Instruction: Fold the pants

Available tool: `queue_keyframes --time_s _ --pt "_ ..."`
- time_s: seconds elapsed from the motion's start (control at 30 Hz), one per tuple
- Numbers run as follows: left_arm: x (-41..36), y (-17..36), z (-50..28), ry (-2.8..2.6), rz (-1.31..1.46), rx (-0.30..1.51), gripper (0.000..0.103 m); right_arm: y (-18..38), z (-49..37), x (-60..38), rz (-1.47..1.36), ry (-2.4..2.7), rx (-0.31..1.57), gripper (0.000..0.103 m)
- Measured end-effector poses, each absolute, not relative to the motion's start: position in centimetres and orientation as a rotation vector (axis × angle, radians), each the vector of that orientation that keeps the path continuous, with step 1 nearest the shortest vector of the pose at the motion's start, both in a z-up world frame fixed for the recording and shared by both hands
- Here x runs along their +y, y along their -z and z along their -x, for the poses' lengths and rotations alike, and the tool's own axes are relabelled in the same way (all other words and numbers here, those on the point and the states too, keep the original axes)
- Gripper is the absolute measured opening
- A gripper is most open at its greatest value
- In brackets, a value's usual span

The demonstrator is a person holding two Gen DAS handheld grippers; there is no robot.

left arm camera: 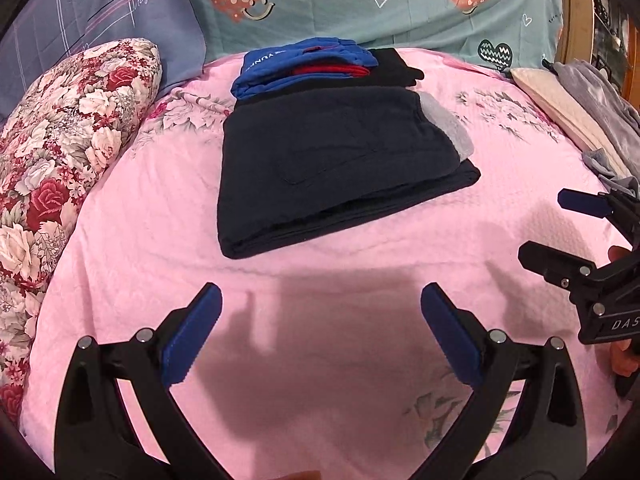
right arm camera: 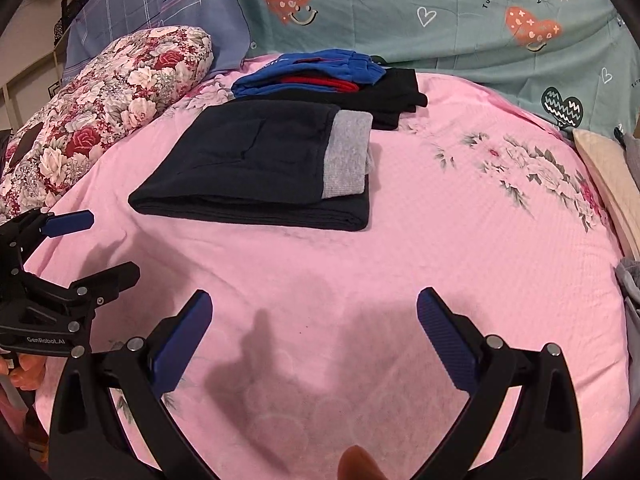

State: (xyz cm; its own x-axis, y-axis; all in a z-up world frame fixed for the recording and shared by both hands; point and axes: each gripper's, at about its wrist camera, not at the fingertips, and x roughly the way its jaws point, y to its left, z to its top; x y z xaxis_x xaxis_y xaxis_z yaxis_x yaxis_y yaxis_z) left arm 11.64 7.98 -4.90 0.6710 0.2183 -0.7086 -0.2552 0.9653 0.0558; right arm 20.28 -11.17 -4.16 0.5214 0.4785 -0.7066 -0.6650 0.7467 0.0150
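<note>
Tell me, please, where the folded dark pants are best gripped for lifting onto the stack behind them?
Probably the thick folded edge nearest the cameras. The dark pants lie flat, layers bunched along that near edge, so a hand-held gripper could slide one finger underneath from the front. Avoid the grey lining, which looks loose.

Left gripper (left arm camera: 320, 312) and right gripper (right arm camera: 314, 316) gape, empty.

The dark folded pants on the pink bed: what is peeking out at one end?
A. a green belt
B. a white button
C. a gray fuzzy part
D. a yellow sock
C: a gray fleecy part sticks out at one end of the dark folded pants.
</note>
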Motion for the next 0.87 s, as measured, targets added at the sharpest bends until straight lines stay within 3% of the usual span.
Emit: queue_keyframes --time_s 0.87 --pt "8.62 4.66 -11.07 -0.261 0.103 0.764 0.101 4.23 -20.17 -10.96 0.282 -0.702 0.756 0.102"
